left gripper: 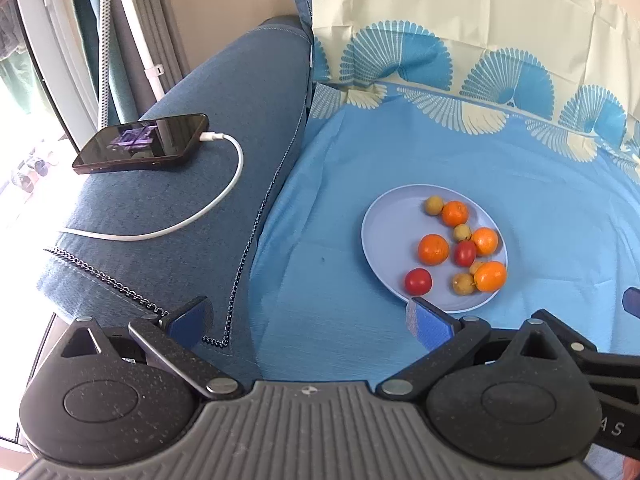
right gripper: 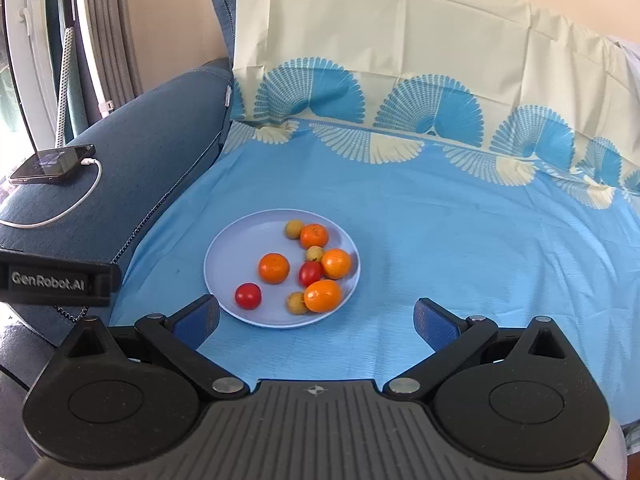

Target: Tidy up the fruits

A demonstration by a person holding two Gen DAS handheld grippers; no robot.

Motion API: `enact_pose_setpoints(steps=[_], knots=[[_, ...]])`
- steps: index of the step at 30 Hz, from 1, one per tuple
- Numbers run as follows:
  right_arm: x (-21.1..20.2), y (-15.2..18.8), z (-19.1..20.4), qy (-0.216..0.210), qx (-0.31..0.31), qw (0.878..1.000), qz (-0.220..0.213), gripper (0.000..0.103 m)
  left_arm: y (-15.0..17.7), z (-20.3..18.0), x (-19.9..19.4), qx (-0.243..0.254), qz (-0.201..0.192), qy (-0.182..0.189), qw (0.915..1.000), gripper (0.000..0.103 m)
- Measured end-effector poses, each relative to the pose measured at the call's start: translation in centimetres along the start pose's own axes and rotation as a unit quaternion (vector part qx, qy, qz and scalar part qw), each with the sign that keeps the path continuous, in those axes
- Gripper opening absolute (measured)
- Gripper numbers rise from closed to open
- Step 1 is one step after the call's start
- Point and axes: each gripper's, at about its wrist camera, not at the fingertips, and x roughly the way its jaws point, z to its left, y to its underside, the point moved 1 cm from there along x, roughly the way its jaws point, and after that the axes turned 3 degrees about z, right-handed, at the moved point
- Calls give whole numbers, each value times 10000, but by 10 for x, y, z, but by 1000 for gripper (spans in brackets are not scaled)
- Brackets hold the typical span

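Pale blue and round, the plate lies flat on a light blue sheet that is spread over the seat of a sofa, and all the fruit sits on it. Four oranges are there: one alone near the plate's middle, one at the far side, one at the right and one at the near right rim. Two red tomatoes lie among them, one near the left front of the plate and one just beside the right-hand orange. Small yellowish-brown round fruits are scattered between them; one at the far side touches the far orange, another lies between the far and right oranges, and a third is pressed against the near orange. The right gripper hangs low over the sheet at the near edge of the plate, its blue-padded fingers spread wide with nothing between them; the left pad overlaps the plate's near rim in this view. The left gripper is likewise spread wide and empty, to the left of the plate, with one pad over the sofa arm and the other at the plate's near rim. On the dark blue sofa arm, well to the left, a black phone lies with a white cable plugged in. A cream cloth with blue fan patterns covers the backrest beyond.
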Motion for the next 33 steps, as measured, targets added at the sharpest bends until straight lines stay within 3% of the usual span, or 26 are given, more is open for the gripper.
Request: enact_pose_setpoints(steps=[33], knots=[[26, -2, -28, -115, 271, 9992, 279, 102, -9, -41, 24, 508, 255, -273, 9980, 103]])
